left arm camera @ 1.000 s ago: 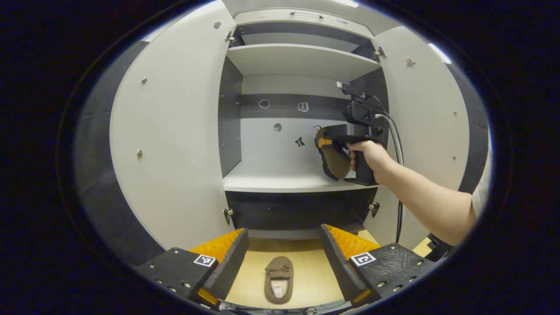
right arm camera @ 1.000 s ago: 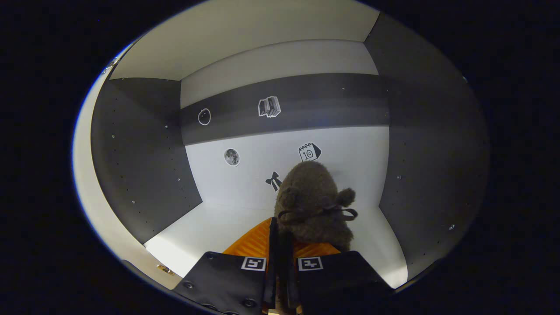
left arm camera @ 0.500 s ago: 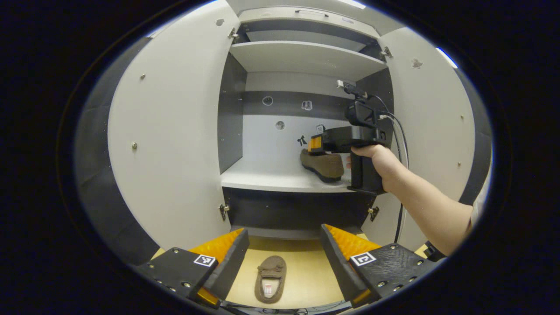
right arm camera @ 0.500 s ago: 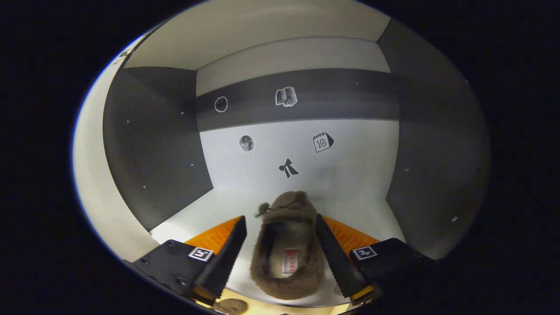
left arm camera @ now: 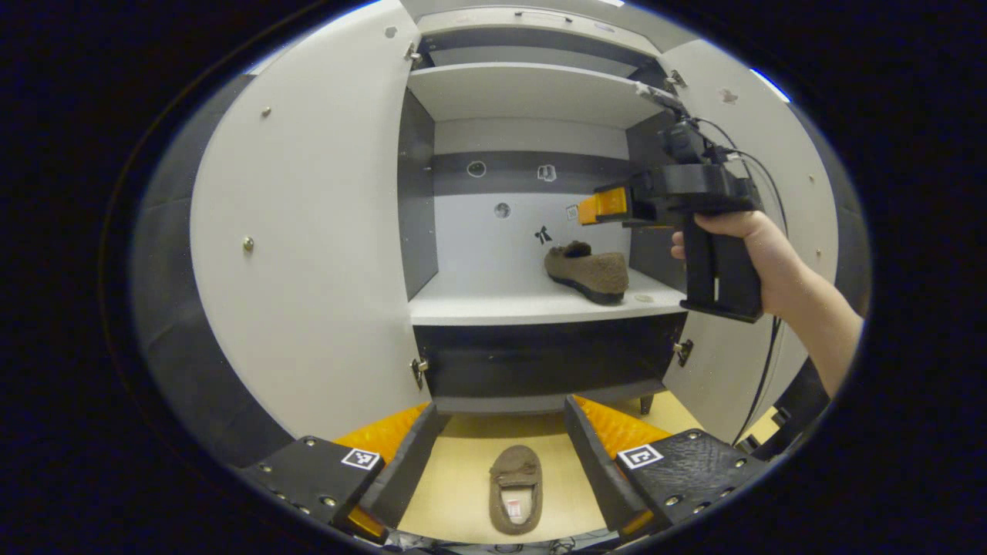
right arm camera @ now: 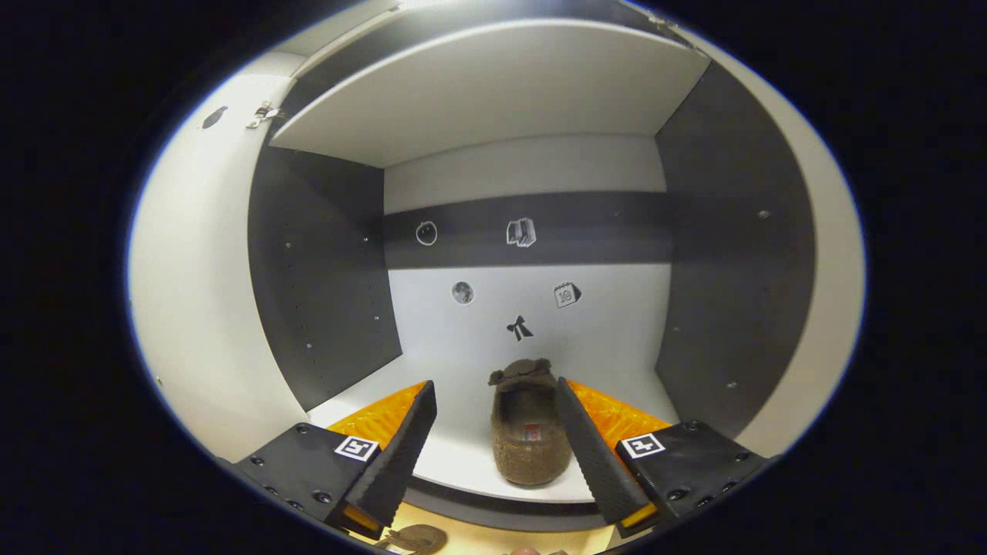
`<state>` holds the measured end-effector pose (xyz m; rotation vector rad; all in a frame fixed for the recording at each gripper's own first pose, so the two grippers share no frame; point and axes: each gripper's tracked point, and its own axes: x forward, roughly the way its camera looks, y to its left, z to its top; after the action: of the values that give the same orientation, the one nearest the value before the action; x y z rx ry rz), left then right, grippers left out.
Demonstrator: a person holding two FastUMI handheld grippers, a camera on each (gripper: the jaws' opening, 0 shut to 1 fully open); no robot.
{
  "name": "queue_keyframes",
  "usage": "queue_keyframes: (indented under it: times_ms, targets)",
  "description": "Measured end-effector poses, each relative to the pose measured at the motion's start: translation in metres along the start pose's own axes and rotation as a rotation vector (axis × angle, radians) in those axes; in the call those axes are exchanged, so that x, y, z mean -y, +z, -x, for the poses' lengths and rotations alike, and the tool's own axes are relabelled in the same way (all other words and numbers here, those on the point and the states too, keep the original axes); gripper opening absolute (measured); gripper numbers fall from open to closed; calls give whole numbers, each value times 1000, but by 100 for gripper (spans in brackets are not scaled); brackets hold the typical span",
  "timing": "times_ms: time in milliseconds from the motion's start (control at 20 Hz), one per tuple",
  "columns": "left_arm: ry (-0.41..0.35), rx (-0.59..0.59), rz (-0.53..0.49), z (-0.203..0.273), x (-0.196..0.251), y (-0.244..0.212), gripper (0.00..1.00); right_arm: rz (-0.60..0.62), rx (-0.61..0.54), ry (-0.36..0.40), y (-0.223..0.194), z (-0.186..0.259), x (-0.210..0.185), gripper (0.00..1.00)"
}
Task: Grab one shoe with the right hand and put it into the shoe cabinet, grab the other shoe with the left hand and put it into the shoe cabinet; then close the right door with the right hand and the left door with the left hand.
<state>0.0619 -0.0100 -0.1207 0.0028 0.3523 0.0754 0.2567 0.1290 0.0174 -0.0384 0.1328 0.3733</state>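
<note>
One shoe (left arm camera: 516, 489) lies flat on the pale floor (left arm camera: 455, 493), toe pointing toward the cabinet, sitting right between the wide-spread fingers of the left claw (left arm camera: 497, 455), which has hold of nothing. Just past it stands the shoe cabinet (left arm camera: 540, 362), dark base panel low, both doors swung out: the left door (left arm camera: 308, 247) broad on one side, the right door (left arm camera: 802, 193) on the other. Up on the middle shelf (left arm camera: 532, 307) there's the second shoe (left arm camera: 588, 270), resting on its sole toward the shelf's right end, near the front edge. In the left gripper view a hand (left arm camera: 759, 247) holds the right claw (left arm camera: 597, 208) above and just right of that shoe, clear of it.

Over to the right gripper view: the right claw (right arm camera: 493, 432) is spread wide and empty, and the shelved shoe (right arm camera: 530, 432) sits between its fingers but farther off, heel to the camera, at the shelf's front edge (right arm camera: 463, 482). Behind it, small stickers (right arm camera: 519, 327) dot the back wall. The floor shoe (right arm camera: 412, 538) peeks in at the very bottom.
</note>
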Motion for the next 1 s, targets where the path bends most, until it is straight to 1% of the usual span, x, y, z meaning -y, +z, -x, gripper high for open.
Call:
queue_keyframes:
  times_ms: [150, 200, 350, 500, 550, 600, 650, 700, 750, 800, 850, 900, 950, 1000]
  targets:
    - [-67, -64, -37, -8, -3, -30, 95, 8, 18, -24, -11, 35, -4, 98]
    - [-78, -94, -53, -11, -5, -44, 95, 10, 20, -28, -18, 48, -5, 98]
    - [-110, -163, -88, -23, -9, -81, 95, 19, -3, -61, -45, 86, -4, 98]
    - [-171, -261, -107, -34, -6, -122, 95, -3, 14, -79, -66, 123, -10, 98]
    - [-194, -304, -112, -39, -2, -136, 95, 3, 6, -97, -75, 134, -8, 98]
    - [-207, -345, -126, -45, -1, -154, 100, 9, -5, -119, -83, 146, -6, 98]
    - [-218, -378, -144, -50, -1, -165, 100, 12, -15, -140, -90, 158, -4, 98]
    - [-227, -405, -163, -53, -1, -171, 96, 10, -22, -161, -94, 169, -1, 98]
    - [-237, -429, -182, -56, 0, -178, 95, 7, -29, -180, -100, 179, 2, 98]
    - [-243, -453, -198, -60, -1, -190, 100, 6, -36, -202, -105, 189, 6, 98]
    - [-244, -485, -214, -63, -1, -201, 95, 7, -46, -226, -110, 199, 12, 98]
    - [-246, -510, -227, -67, -1, -213, 100, 4, -57, -256, -117, 212, 18, 98]
    - [-245, -533, -240, -71, -1, -223, 95, -3, -64, -281, -121, 225, 24, 99]
    - [-246, -549, -254, -78, -2, -233, 96, -10, -73, -306, -126, 238, 30, 99]
